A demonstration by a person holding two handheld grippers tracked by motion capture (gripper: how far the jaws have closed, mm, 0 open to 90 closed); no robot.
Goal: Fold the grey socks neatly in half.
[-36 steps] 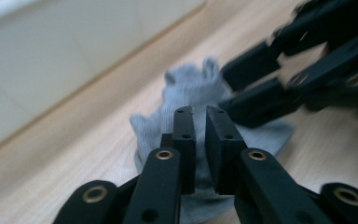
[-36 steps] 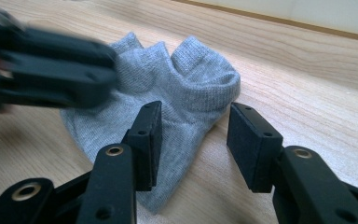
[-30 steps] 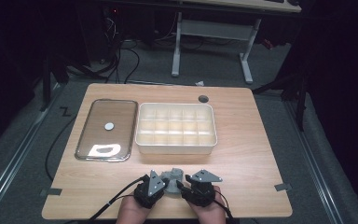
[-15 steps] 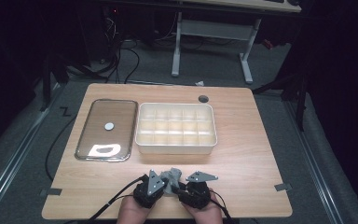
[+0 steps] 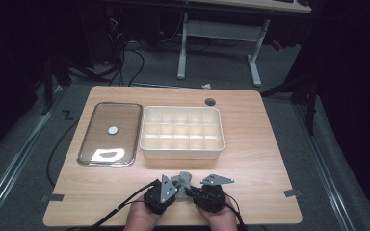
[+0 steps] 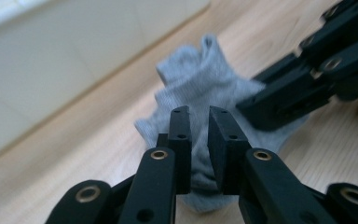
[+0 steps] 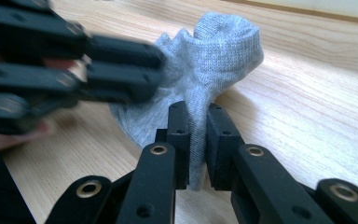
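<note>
Both grippers, left [image 5: 176, 188] and right [image 5: 192, 191], meet over grey sock [image 5: 183, 179] at near table [image 5: 260, 144] edge in high view; compartment box [image 5: 182, 134] empty, tray [image 5: 110, 134] beside it, so likely early, sock gathered but nothing stowed. Left gripper [image 6: 199, 119] view: jaws narrow and just easing apart, sock [image 6: 200, 79] fabric between them, right gripper's jaws pinching far side. Right gripper [image 7: 196, 114] view: jaws just closing, clamped on sock [image 7: 214, 51] fold, cuff bunched upright, detail lost from above.

A lab or workshop. Behind the wooden table [image 5: 250, 144] stands a white-legged workbench [image 5: 217, 33]. Cables [image 5: 125, 62] trail over grey carpet left of that bench.
</note>
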